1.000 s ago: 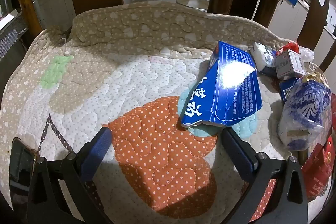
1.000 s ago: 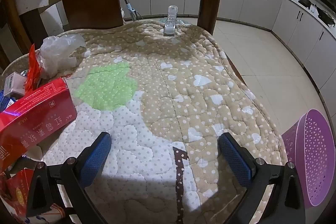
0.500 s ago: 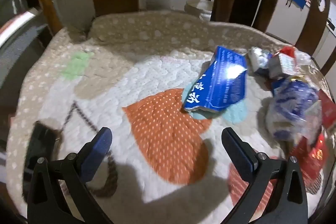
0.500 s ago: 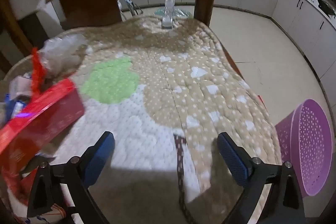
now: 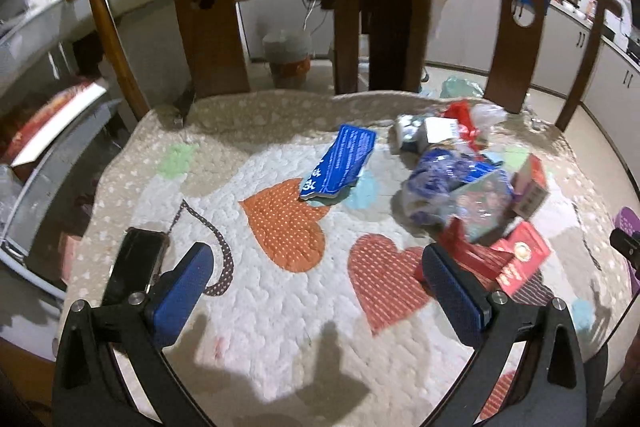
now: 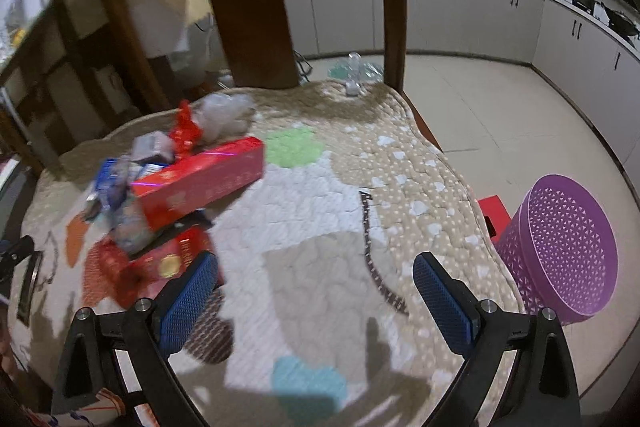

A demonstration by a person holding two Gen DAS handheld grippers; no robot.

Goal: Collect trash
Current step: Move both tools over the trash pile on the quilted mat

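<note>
Trash lies on a quilted cushion [image 5: 280,307] with heart patches. In the left wrist view a torn blue wrapper [image 5: 340,163] lies mid-cushion; to its right is a heap: a crumpled blue-and-clear bag [image 5: 444,183], small boxes [image 5: 530,187] and red packets [image 5: 516,259]. My left gripper [image 5: 316,287] is open and empty, above the near cushion. In the right wrist view a long red box [image 6: 200,183] tops the heap at left. My right gripper [image 6: 316,303] is open and empty, above the cushion. A purple perforated basket [image 6: 560,247] stands on the floor at right.
A black phone [image 5: 136,271] lies at the cushion's near left edge. Wooden chair-back slats [image 5: 208,27] rise behind the cushion. A clear clip [image 6: 354,75] sits at the cushion's far edge. Grey kitchen cabinets [image 6: 460,11] line the back.
Both grippers have drawn back and up, so more of the cushion, the trash heap and the purple basket show. Neither gripper has closed or taken hold of anything.
</note>
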